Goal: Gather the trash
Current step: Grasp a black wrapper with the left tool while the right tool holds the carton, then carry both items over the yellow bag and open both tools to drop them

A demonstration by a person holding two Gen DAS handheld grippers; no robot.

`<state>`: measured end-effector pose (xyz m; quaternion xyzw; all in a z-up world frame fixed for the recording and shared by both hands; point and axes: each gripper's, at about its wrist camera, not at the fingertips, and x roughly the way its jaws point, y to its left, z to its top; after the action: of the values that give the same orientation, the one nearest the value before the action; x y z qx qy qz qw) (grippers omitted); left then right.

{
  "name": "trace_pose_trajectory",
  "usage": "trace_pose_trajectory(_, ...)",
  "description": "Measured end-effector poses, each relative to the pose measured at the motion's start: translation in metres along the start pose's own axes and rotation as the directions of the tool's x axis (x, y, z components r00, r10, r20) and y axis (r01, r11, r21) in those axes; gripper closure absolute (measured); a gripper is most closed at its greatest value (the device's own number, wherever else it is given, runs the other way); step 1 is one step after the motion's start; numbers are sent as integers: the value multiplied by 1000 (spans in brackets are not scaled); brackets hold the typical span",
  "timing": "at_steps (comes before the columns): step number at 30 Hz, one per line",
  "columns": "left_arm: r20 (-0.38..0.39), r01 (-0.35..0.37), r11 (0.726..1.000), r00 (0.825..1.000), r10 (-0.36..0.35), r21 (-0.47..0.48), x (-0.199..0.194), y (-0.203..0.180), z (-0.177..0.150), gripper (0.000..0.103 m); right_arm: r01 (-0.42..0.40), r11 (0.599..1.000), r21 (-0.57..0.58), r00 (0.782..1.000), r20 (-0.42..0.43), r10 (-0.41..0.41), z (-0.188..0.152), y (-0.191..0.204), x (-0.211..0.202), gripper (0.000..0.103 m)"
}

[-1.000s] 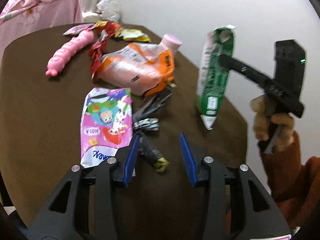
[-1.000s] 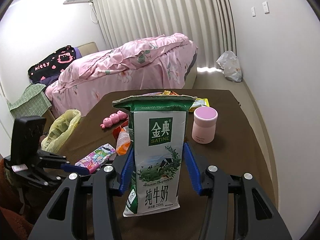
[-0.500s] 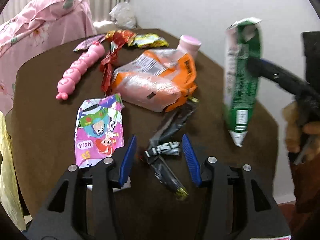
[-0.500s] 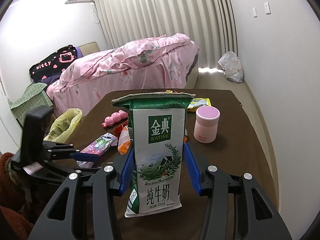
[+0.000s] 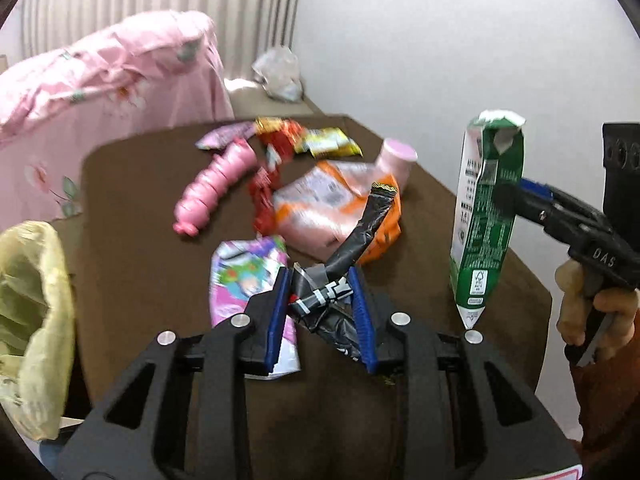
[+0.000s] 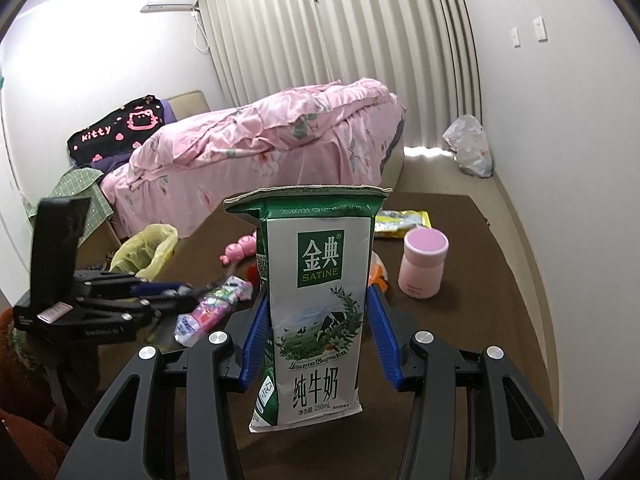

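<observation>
My left gripper (image 5: 320, 280) is shut on a crumpled black wrapper (image 5: 340, 272) and holds it above the brown table (image 5: 140, 280). My right gripper (image 6: 316, 304) is shut on a green and white milk carton (image 6: 320, 300), held upright in the air; the carton also shows in the left wrist view (image 5: 484, 216). On the table lie an orange snack bag (image 5: 332, 208), a pink cartoon wrapper (image 5: 244, 280), red wrappers (image 5: 264, 196) and a yellow wrapper (image 5: 332, 144). A yellow-green trash bag (image 5: 28, 320) hangs open at the table's left edge.
A pink caterpillar toy (image 5: 216, 192) and a pink cup (image 6: 424, 264) stand on the table. A bed with a pink quilt (image 6: 260, 136) lies beyond the table. A white plastic bag (image 6: 468, 152) sits on the floor by the wall.
My left gripper closed on the black wrapper and lifted it off the table. It also swung left, bringing the trash bag into view. The right gripper kept holding the carton.
</observation>
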<state>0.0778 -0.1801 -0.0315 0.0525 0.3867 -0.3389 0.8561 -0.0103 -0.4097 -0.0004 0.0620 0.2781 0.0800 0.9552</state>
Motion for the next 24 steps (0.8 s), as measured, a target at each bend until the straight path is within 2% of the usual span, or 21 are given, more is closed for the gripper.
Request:
trace_pose_trajectory(7,85,-64,997,994,67,-41,-39,19,5,74,-29,998,-57,998,48,31,21,30,-6,58)
trace_pose_trajectory(13,172,-126,984,974,147,-127,-80,55,3,74,-89,988,-129,991,89,101,48,76,-4,58)
trace_pose_trajectory(15,196,-156,971,962,192,-182,-95,75,0,74,-114,981,-156,986,103,131,57,93,0,58)
trace_pose_trajectory(18,224,-224,934,930,290,-278,-119,110,-7,74,-162,968,-193,976,111,186,72,122,11,58)
trace_pose_trajectory(24,250,-305,838,859,448,-453,-162,172,-26,74,-241,928,-286,957,90,276,92,182,42,58)
